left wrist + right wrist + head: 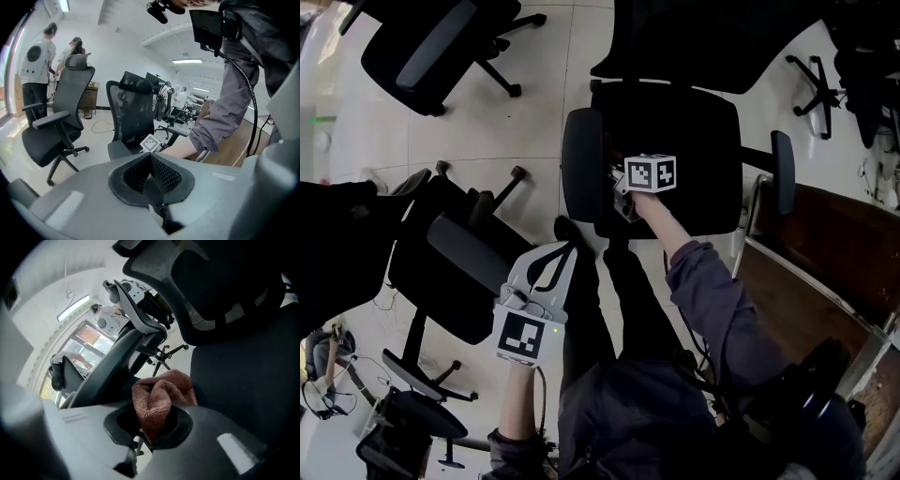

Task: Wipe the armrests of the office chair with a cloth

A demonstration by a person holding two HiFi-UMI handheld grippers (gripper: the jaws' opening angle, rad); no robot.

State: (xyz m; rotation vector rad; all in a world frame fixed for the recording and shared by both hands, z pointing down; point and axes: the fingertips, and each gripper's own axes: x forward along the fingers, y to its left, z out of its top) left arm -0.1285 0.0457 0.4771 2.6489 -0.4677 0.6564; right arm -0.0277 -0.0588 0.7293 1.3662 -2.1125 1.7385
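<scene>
Rust-pink terry cloth (161,397) is bunched up and clenched in the jaws of the right claw (149,427), and its folds stand up out of the tips. Just ahead of that claw and to its right is the black seat (243,380) of the office chair (675,159), with the backrest arching above. Ahead and to its left a dark padded armrest (112,364) runs off on a slant. The cloth is close to the armrest, but I cannot tell whether it touches. From the head view the right claw (617,190) reaches in over the seat's edge, tips just beside the near armrest (581,173). The chair's other armrest (783,173) sits well apart on the claw's far side. The left claw (551,267) hangs back, behind and to the left of the right one and short of the chair. In its own view the left claw (150,177) has its mesh pads pressed together with nothing between them. Ahead of it a grey sleeve (225,117) stretches across, and another black chair (56,126) stands off to its left on the pale floor (98,136).
</scene>
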